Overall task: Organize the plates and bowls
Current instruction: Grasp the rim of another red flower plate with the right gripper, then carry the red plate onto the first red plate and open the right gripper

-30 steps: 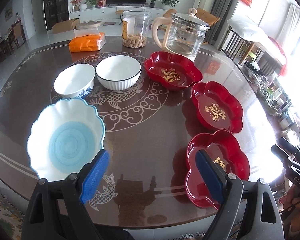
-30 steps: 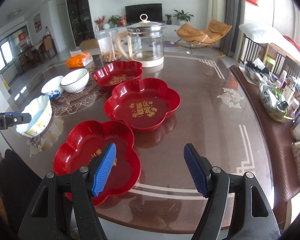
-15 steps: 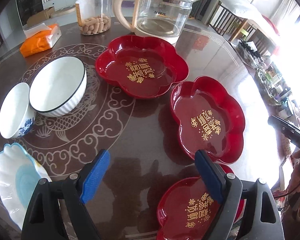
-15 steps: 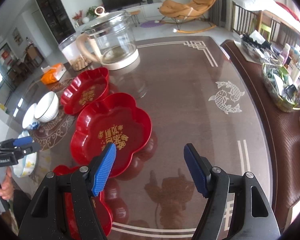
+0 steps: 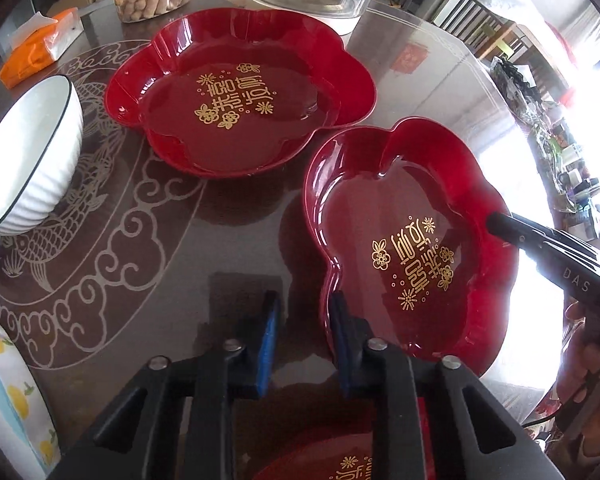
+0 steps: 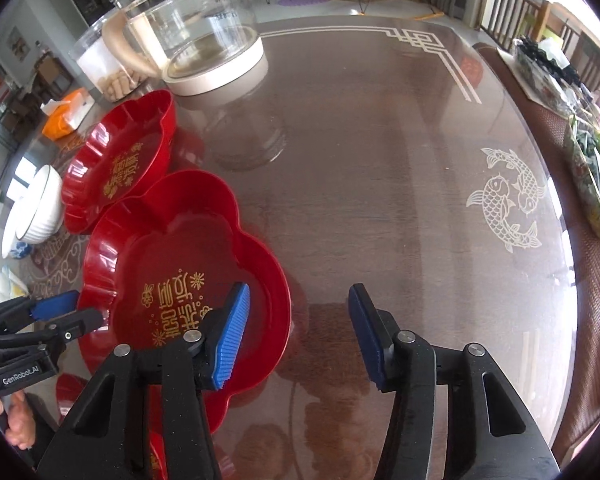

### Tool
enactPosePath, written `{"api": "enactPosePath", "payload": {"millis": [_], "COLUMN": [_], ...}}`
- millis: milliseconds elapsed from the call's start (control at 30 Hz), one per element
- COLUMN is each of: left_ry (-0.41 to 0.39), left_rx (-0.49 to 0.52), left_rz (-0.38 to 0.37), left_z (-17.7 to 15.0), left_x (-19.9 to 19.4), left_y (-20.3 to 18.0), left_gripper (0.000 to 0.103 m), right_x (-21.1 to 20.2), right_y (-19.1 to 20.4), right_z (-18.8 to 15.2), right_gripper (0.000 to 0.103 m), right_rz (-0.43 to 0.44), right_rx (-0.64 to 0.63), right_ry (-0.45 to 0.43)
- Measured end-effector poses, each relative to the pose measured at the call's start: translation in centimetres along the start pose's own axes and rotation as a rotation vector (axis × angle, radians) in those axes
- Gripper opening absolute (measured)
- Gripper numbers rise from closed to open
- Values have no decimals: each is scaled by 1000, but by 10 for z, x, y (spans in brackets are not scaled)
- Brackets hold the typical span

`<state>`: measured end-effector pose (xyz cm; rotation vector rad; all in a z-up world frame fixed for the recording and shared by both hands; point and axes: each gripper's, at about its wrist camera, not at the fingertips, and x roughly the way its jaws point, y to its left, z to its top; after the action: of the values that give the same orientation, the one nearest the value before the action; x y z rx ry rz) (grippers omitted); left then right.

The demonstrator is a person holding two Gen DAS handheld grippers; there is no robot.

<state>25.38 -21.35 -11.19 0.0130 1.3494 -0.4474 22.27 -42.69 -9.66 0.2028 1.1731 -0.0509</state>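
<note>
Left hand-held gripper straddles the near-left rim of the middle red plate on the bench, jaws narrowed but not clearly clamped. Right hand-held gripper hangs wide and released over its right rim. I'd seat both pads deep on the rim before lifting, keep it level, then stack it onto the far red plate.
</note>
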Motion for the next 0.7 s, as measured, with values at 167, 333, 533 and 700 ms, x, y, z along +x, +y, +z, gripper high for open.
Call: {"api": "enactPosePath", "payload": {"millis": [167,333,533,700], "left_ry": [-32,-99,-192,-201], "left_rx": [12,34,103,133], "left_rz": [-11,-50,-67,-78], "left_z": [2,4,-8,-42], "left_x": [-2,-34,-99,-129], "left_y": [-11,-20,-24,-5], "left_gripper": [3,3,3,4], "right_x": [5,-21,-89,-131], "right_y": [0,-7,2,24], "right_z": [0,-2,-7,-39], "right_gripper": [10,9,9,9], "right_rz": [36,49,82,152], "right_rx": [18,52,41,38], "right_ry": [18,-43,-142,-158]}}
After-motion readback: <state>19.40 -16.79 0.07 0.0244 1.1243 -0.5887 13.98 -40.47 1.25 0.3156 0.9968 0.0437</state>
